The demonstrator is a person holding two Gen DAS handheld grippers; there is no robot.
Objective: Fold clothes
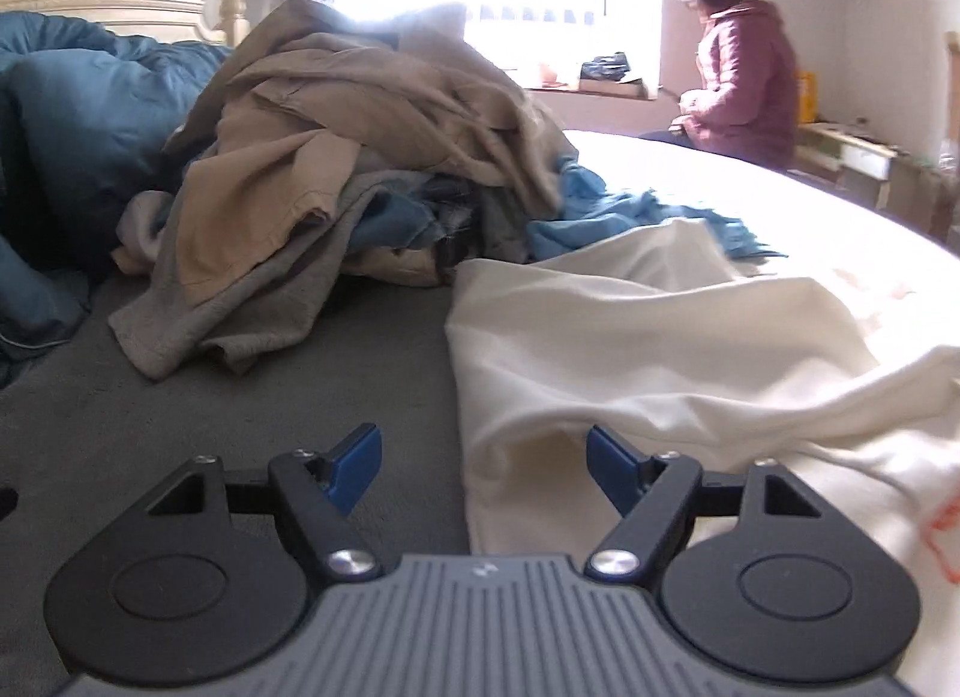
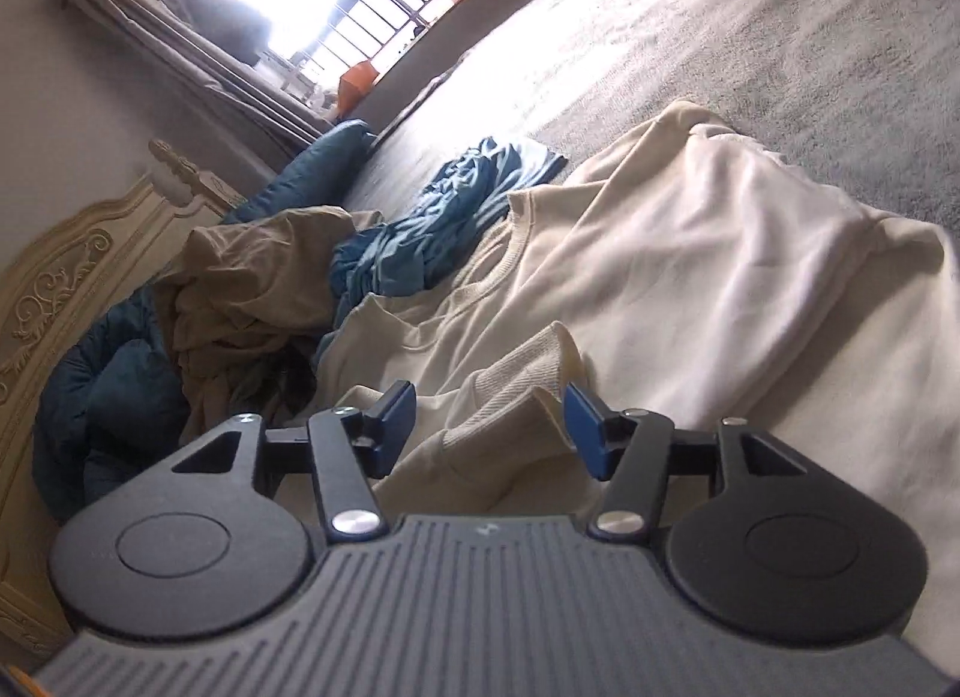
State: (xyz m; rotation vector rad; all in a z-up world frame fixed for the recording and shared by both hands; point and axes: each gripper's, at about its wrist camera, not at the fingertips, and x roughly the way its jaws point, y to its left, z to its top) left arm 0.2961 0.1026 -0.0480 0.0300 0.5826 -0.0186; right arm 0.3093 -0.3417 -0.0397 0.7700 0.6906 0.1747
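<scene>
Left tongs (image 1: 485,466): we see them wide apart, nothing pinched, at the sweatshirt's (image 1: 630,337) near left hem.
Right tongs (image 2: 489,427): parted; we see a ribbed cuff (image 2: 516,397) between the pads, not pressed.
Sweatshirt: cream, spread on the bed (image 1: 240,373), near right.
Pile (image 1: 336,157): tan and blue clothes, far left.
Person (image 1: 744,73): seated at the bed's far edge.

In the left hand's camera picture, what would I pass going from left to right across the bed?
Crumpled dark blue quilt → heap of tan and grey clothes → rumpled light blue garment → spread cream sweatshirt.
</scene>
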